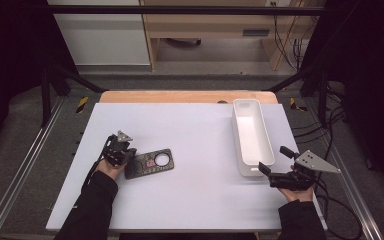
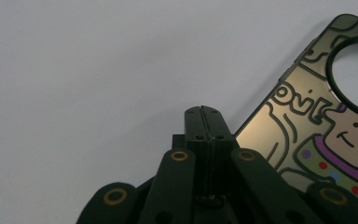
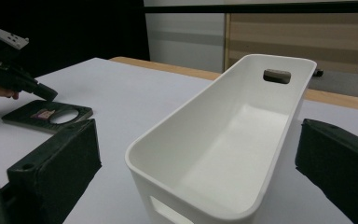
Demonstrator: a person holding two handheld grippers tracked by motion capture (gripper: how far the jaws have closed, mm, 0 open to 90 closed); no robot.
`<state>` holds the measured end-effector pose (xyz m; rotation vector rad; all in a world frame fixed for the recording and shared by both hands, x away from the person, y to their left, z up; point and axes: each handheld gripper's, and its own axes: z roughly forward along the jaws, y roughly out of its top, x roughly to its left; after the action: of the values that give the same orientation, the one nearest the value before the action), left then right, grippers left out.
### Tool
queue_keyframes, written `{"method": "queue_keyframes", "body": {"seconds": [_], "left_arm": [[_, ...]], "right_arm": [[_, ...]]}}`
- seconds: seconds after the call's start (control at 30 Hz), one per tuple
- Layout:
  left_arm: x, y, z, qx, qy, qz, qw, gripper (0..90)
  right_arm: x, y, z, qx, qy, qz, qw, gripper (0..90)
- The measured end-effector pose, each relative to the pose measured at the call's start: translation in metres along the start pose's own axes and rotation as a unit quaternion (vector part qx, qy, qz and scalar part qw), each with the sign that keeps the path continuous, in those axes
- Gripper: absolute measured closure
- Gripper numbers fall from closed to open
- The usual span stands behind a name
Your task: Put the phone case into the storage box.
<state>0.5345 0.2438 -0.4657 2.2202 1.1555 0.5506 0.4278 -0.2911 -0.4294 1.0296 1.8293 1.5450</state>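
left gripper: jaws pressed together, nothing between them — tips at the phone case's near short end
phone case: flat on the table, long axis running away from those tips toward the bin
right gripper: jaws spread wide, straddling the bin's near end — well apart from the case

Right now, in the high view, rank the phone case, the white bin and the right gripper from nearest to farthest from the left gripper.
From the left gripper:
1. Phone case: right beside its tips, left half of the table.
2. White bin: across the table, right side, running front to back.
3. Right gripper: farthest, at the bin's near end, jaws spread around that corner.
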Motion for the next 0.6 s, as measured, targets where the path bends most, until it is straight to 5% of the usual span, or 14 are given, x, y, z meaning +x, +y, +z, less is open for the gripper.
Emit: {"method": "queue_keyframes", "body": {"seconds": [0.6], "left_arm": [[-0.018,-0.024,-0.02,0.003,-0.029,0.013,0.9995,89.1]], "right_arm": [[0.001,0.0,0.001,0.002,0.003,0.001,1.0,0.2]]}}
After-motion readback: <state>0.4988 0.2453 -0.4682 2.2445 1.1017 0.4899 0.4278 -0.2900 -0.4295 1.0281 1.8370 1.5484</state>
